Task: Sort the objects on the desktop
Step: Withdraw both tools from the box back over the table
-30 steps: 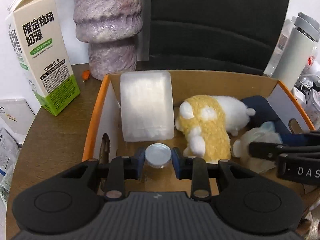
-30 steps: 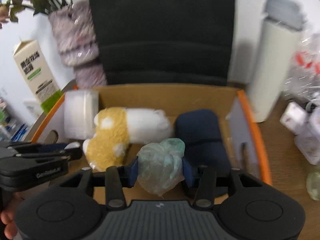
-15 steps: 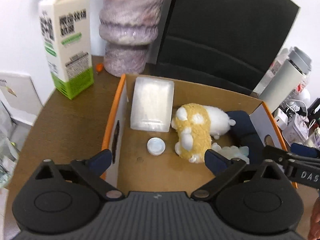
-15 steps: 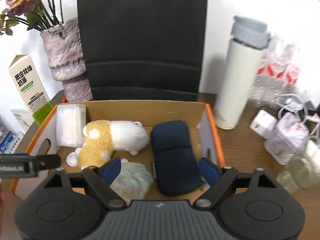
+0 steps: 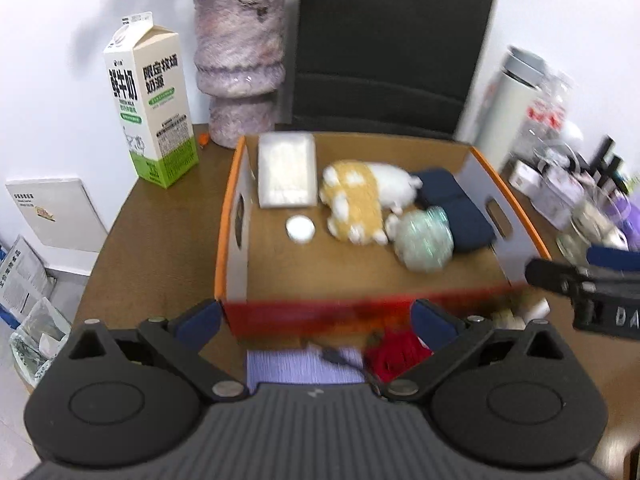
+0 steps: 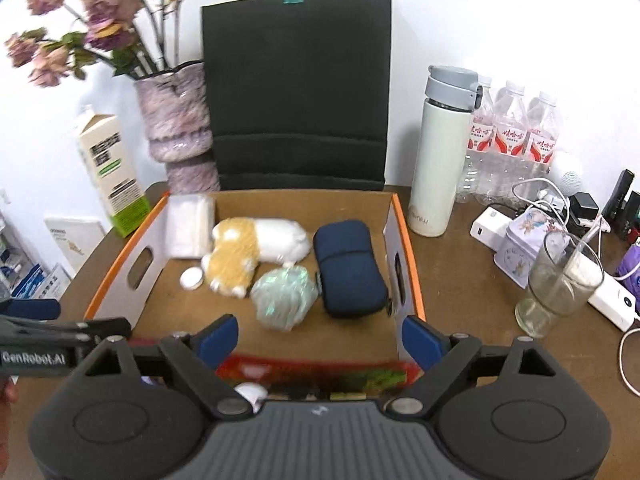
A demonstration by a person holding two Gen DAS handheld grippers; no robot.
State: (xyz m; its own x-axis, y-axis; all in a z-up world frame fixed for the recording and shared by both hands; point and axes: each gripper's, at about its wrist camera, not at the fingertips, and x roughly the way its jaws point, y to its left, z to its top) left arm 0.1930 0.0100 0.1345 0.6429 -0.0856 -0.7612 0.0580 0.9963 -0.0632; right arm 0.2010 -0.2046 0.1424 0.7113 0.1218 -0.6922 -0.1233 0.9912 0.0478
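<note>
An orange-rimmed cardboard box (image 5: 228, 216) holds a white tissue pack (image 5: 285, 170), a small round white tin (image 5: 300, 229), a yellow-and-white plush toy (image 5: 358, 200), a pale green crinkly bundle (image 5: 424, 238) and a navy pouch (image 5: 456, 208). My left gripper (image 5: 316, 322) hangs open and empty above the box's near wall. My right gripper (image 6: 320, 340) is also over the near wall, its jaws still opening with nothing between them. The bundle (image 6: 285, 294) and pouch (image 6: 348, 268) lie beyond it. A purple item (image 5: 296, 364) and a red one (image 5: 396, 352) sit before the box.
A milk carton (image 5: 150, 100) and a purple vase (image 5: 240, 68) stand at the back left, a black chair back (image 5: 392, 40) behind the box. To the right are a white flask (image 6: 444, 152), water bottles (image 6: 512, 136), a glass (image 6: 560, 280) and cables.
Both grippers opened, leaving the round tin and the green bundle on the box floor. Both then drew back and up, out of the box.
</note>
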